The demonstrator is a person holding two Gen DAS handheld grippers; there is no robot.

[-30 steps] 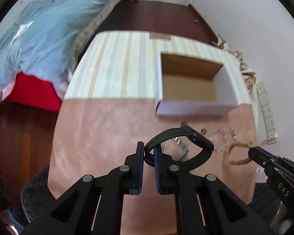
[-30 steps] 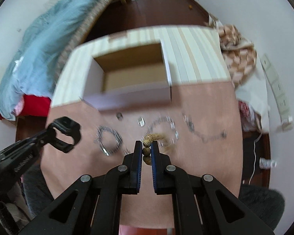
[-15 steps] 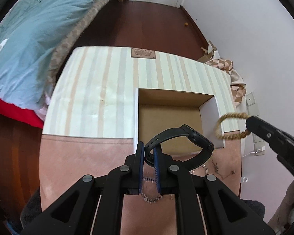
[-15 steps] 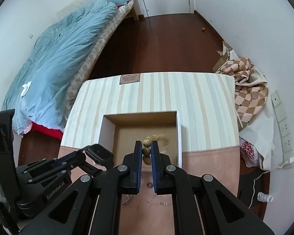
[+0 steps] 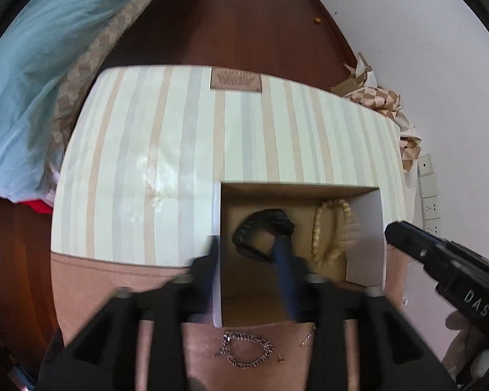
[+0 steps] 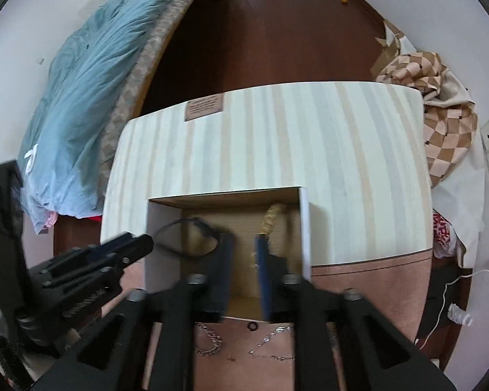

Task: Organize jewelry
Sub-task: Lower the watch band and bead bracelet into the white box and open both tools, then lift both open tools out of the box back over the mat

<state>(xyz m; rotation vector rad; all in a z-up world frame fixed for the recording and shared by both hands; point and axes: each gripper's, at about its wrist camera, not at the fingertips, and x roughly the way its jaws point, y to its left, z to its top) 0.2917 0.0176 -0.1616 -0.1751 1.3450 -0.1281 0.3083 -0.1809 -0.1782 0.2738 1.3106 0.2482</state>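
An open cardboard box (image 5: 365,228) with white walls stands on the table; it also shows in the right wrist view (image 6: 304,228). A black watch (image 5: 264,231) and a tan beaded bracelet (image 5: 329,231) lie loose inside it. My left gripper (image 5: 247,257) hangs open over the box's left part, blurred by motion. My right gripper (image 6: 243,257) is open over the box, with the bracelet (image 6: 270,220) beyond its fingertips and the watch (image 6: 192,238) to their left. A silver chain (image 5: 244,353) lies on the table in front of the box.
Thin chains (image 6: 270,335) and a small ring (image 6: 252,326) lie on the pink table cover (image 6: 375,280). A striped cloth (image 5: 166,150) covers the far table half. A bed with a blue duvet (image 5: 32,65) stands left; checked fabric (image 6: 440,130) lies right.
Both grippers moved forward over the box and opened. The watch dropped from the left gripper and the beaded bracelet from the right; both now lie in the box.
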